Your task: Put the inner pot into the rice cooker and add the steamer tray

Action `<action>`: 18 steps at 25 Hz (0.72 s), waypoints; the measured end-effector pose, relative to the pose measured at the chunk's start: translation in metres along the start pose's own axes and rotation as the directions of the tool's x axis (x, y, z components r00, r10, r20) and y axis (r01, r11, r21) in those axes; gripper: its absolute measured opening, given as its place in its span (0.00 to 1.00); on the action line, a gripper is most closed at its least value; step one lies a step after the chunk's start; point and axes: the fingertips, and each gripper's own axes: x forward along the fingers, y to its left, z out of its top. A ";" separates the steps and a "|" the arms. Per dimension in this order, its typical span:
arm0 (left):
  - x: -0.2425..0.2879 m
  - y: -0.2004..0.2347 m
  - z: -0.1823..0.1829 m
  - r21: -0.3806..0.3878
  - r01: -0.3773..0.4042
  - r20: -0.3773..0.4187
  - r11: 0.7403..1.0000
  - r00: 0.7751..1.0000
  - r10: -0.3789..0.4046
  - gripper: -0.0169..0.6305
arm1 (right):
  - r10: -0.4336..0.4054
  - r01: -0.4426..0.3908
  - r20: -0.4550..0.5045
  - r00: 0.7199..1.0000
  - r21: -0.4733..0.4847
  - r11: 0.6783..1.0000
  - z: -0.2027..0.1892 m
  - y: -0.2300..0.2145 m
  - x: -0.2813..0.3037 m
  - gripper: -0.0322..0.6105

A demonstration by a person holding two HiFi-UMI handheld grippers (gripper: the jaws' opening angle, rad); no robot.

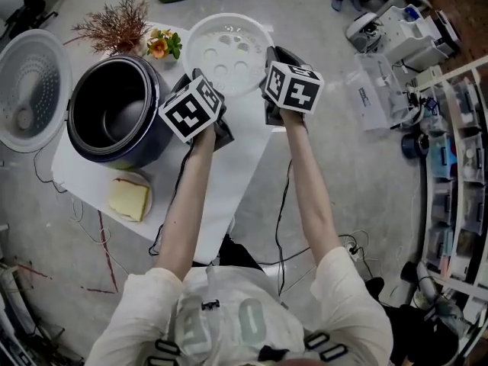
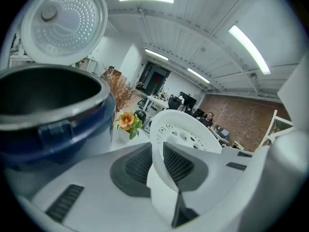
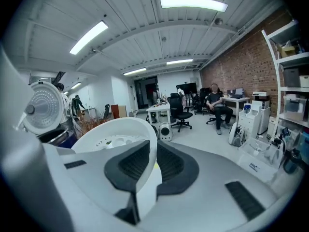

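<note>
White steamer tray [image 1: 229,52] rim tight in left claw [image 2: 155,153] and right claw [image 3: 153,159]

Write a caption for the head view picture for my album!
Left claw and right claw hold the white steamer tray beside the open rice cooker.

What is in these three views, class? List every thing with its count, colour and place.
steamer tray: one, white, held up right of the cooker
rice cooker: one, dark blue, table's left, lid open
dried twigs: one bunch, brown, behind the cooker
flower: one, orange, beside the twigs
yellow block: one, on a small dish
table: one, white
seated person: one, far back
left gripper: shut on the tray's rim
right gripper: shut on the tray's rim
</note>
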 end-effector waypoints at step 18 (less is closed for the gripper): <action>-0.163 0.040 0.148 0.091 -0.016 0.278 0.996 0.960 -0.010 0.14 | 0.253 -0.247 0.191 0.949 -0.052 0.968 0.109 0.154 -0.093 0.14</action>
